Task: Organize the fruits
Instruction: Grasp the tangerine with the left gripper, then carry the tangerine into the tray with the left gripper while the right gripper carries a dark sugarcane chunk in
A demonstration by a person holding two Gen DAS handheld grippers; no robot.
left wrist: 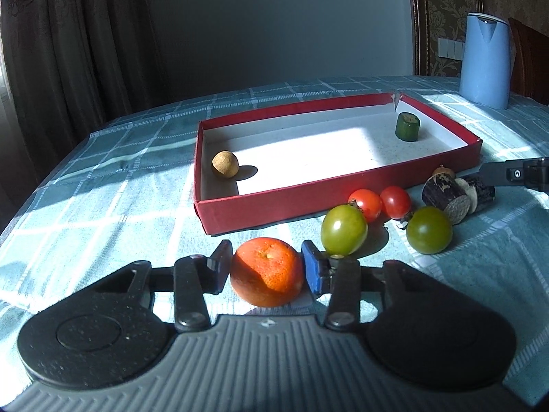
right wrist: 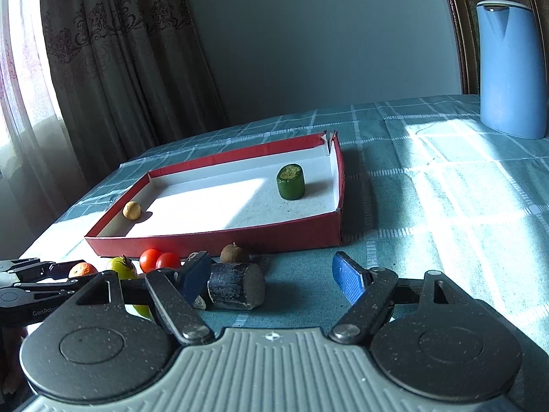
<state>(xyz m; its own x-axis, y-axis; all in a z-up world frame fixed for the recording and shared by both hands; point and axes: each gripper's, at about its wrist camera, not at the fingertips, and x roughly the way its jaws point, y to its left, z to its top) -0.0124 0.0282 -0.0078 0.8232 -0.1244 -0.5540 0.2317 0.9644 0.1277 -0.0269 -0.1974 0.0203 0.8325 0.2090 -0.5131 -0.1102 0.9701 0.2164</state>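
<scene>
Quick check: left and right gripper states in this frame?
Left gripper: pads flank the round orange tangerine on the tablecloth; contact cannot be told.
Right gripper: open, empty, beside the dark cut sugarcane piece.

left gripper (left wrist: 266, 269): black speckled round hubs, grey ribbed body, blue pad (left wrist: 314, 266) | right gripper (right wrist: 271, 276): same build, blue pads (right wrist: 346, 276), silver pivot screws

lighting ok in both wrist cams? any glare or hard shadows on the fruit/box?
Left wrist: hard sunlight blows out part of the red box floor; the orange between the left gripper fingers is brightly lit on top; the longan casts a sharp shadow. Right wrist: dimmer; the sugarcane piece sits in shade; bright patch on the tablecloth; fisheye bends edges.
</scene>
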